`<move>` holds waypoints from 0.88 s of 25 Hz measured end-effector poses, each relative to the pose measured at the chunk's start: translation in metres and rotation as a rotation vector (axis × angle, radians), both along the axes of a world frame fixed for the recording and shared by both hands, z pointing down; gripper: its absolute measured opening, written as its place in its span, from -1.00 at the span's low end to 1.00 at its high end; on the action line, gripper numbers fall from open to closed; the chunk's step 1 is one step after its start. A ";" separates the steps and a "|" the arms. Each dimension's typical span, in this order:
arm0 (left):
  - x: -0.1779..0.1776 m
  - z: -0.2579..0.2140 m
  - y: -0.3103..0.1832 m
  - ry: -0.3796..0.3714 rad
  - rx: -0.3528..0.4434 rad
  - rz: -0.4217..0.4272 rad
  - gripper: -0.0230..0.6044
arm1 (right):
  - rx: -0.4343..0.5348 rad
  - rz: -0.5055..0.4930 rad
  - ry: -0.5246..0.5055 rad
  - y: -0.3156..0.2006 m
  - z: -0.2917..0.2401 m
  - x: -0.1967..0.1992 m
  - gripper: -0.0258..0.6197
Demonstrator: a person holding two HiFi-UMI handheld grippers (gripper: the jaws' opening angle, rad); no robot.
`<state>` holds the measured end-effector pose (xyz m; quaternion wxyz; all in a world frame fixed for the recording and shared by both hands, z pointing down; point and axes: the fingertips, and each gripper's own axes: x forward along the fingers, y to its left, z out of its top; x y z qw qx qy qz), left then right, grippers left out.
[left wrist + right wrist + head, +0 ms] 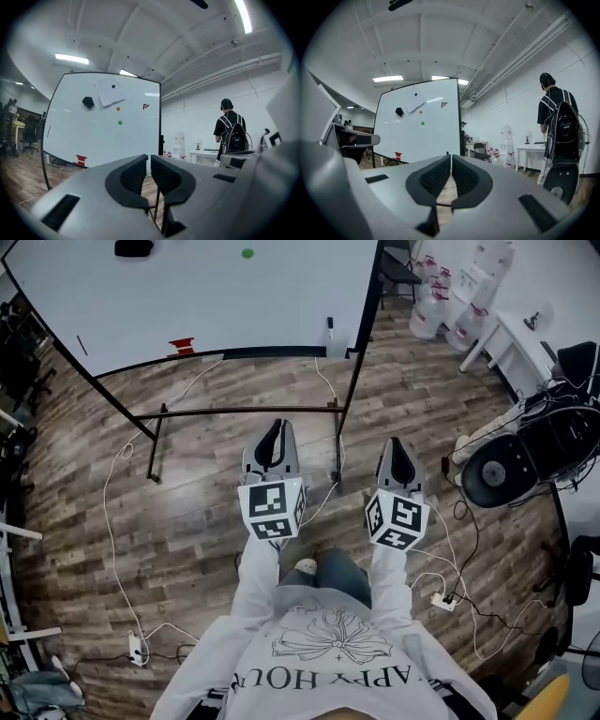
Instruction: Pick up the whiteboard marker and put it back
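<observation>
A whiteboard (206,292) on a black stand rises ahead of me across the wooden floor. At the right end of its tray stands a small white upright item with a dark top (329,328), possibly the marker; I cannot tell for sure. A thin dark stroke or pen (82,345) shows at the board's left. My left gripper (277,427) and right gripper (395,444) point level toward the board, well short of it. Both are shut with nothing between the pads. In the left gripper view the gripper (149,171) aims at the board (103,122); the right gripper (451,169) does likewise (419,126).
A red object (181,347) sits on the board's tray, with a black eraser (134,247) and a green magnet (247,253) on the board. Cables (117,549) trail over the floor. To the right are a round stool (502,472), a white table (506,338) and a person with a backpack (232,131).
</observation>
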<state>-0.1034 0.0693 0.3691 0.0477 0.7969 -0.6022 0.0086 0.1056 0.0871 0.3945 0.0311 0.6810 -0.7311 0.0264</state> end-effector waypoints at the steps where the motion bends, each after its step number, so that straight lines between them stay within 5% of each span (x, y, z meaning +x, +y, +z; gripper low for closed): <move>1: 0.002 0.003 -0.009 0.000 -0.008 0.001 -0.90 | -0.006 0.003 -0.002 -0.008 0.002 0.003 -0.89; 22: 0.074 0.017 -0.259 0.034 -0.052 -0.076 -0.89 | 0.009 -0.099 -0.005 -0.286 -0.005 0.067 -0.89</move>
